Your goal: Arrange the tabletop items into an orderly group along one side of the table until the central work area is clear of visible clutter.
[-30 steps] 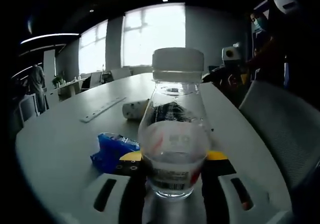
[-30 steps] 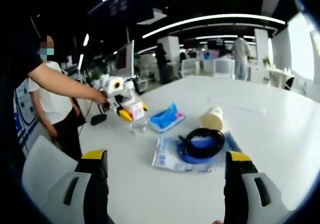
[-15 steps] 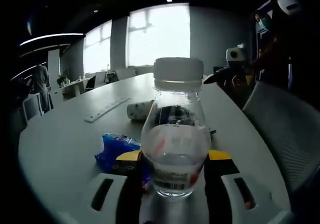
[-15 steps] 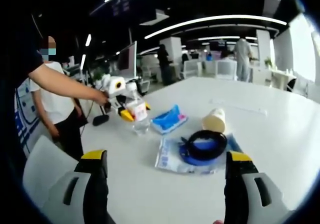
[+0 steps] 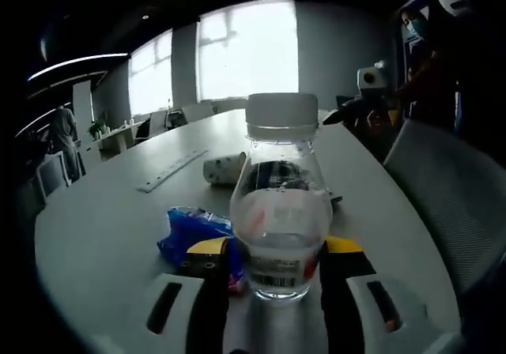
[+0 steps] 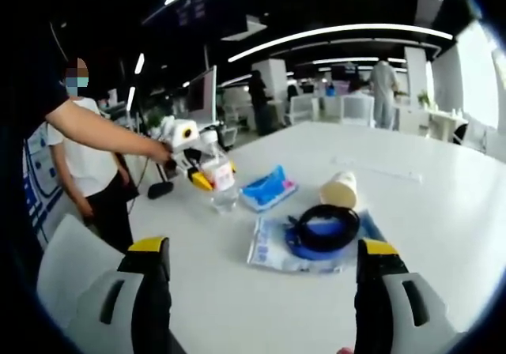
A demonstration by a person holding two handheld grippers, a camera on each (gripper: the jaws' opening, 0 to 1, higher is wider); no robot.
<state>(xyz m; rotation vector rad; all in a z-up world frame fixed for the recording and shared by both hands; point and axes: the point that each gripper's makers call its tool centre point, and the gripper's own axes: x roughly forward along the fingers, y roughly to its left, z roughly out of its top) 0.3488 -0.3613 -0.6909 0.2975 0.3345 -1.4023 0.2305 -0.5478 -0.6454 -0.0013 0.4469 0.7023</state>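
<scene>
A clear bottle (image 5: pixel 281 212) with a white cap and a little water stands on the white table (image 6: pixel 451 220), between the yellow-tipped jaws of my left gripper (image 5: pixel 274 253), which press on its sides. The right gripper view shows the same bottle (image 6: pixel 223 190) at the table's near-left edge, held by the left gripper (image 6: pixel 207 176) in a person's hand. A blue packet (image 5: pixel 194 231) lies just left of it. My right gripper (image 6: pixel 262 251) is open over bare table, short of a black ring (image 6: pixel 294 229) lying on a blue-white plastic bag (image 6: pixel 269 247).
A paper cup (image 6: pixel 338 188) lies on its side behind the ring, and a long ruler (image 6: pixel 379 170) lies further back. Grey chairs (image 5: pixel 451 188) line the table's edge. People stand at the left of the right gripper view and in the far room.
The bottle and left gripper have shifted slightly along the table edge towards the blue packet. The right gripper stays open in place.
</scene>
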